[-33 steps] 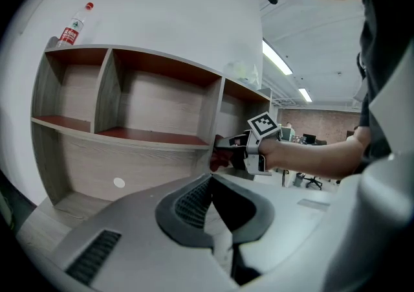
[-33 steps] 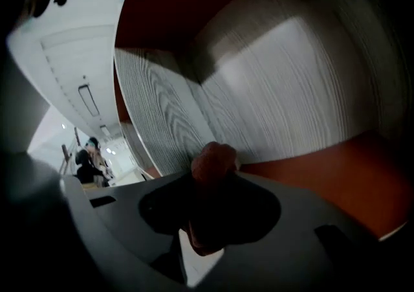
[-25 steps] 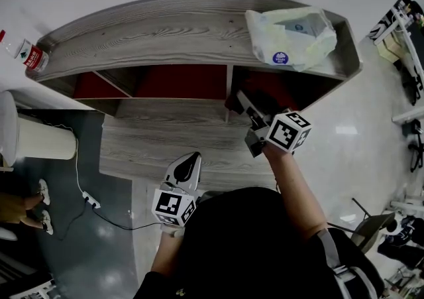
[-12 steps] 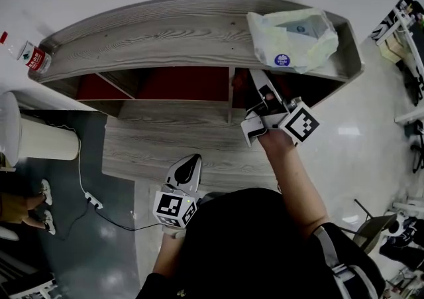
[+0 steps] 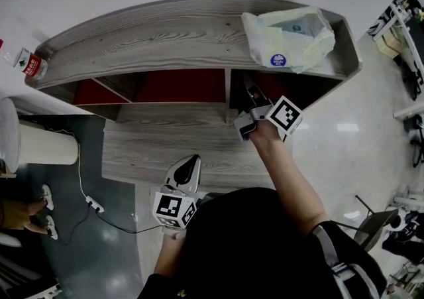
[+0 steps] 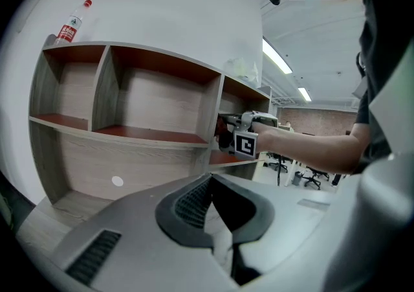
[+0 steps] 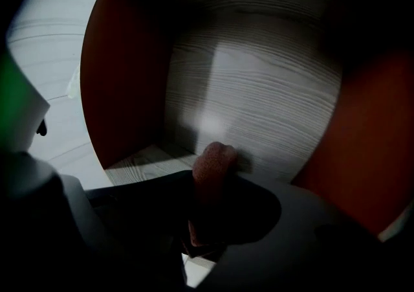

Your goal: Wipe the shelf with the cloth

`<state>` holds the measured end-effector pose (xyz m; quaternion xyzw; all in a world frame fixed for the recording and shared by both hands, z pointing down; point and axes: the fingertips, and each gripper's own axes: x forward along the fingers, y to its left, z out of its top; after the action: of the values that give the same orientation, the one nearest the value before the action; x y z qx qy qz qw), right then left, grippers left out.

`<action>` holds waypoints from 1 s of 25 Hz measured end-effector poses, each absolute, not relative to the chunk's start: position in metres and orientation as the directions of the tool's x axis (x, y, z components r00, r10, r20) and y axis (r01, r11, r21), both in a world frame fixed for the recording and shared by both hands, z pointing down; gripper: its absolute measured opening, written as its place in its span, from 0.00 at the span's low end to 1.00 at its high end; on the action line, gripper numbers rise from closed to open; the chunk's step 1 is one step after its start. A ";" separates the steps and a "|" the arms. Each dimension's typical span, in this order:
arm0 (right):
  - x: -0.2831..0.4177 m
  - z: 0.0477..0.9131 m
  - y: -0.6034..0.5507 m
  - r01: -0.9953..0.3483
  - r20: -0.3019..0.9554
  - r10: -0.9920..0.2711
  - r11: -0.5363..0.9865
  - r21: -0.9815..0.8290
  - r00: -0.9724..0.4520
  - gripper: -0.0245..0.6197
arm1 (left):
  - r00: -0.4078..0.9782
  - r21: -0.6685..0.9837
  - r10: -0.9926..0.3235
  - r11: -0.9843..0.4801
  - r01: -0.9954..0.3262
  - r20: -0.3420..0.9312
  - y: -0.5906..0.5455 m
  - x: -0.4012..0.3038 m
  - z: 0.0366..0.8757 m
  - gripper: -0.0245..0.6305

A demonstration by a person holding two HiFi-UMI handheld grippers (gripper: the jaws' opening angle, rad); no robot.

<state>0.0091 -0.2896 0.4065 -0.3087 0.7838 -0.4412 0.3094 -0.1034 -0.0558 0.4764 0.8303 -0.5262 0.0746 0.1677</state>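
The grey wood shelf unit with red-lined compartments stands against the wall. My right gripper reaches into the right-hand compartment. It is shut on a reddish-brown cloth, whose tip sits close to the compartment's wood-grain back panel. In the left gripper view the right gripper shows at the mouth of that compartment. My left gripper hangs low in front of the shelf, near my body. Its jaws are shut, with nothing between them.
A crumpled plastic bag lies on the shelf top at the right. A bottle rests at the top's left end. A white cylinder bin and a cable with a power strip are on the floor to the left.
My right gripper has gone from in front of the shelf into the right compartment with the cloth. The left gripper has stayed put.
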 end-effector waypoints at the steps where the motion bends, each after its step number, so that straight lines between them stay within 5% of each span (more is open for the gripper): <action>1: 0.008 0.417 -0.286 -0.227 -0.191 -0.759 0.409 -0.884 -0.622 0.21 | 0.440 0.201 -0.847 -0.395 -0.897 0.299 -0.056 -0.102 0.477 0.05; 8: 0.010 0.483 -0.254 -0.353 0.031 -0.772 0.254 -0.901 -0.635 0.21 | 0.487 0.202 -0.825 -0.445 -0.873 0.288 -0.057 -0.089 0.478 0.05; 25: 0.098 0.510 -0.234 -0.335 0.067 -0.866 0.119 -0.935 -0.495 0.21 | 0.574 0.226 -0.764 -0.528 -0.818 0.295 -0.056 -0.056 0.487 0.05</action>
<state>0.0978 -0.2340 0.5099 -0.4285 0.7004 -0.5070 0.2621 -0.0561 -0.0556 0.4875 0.8705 -0.4543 0.0799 0.1713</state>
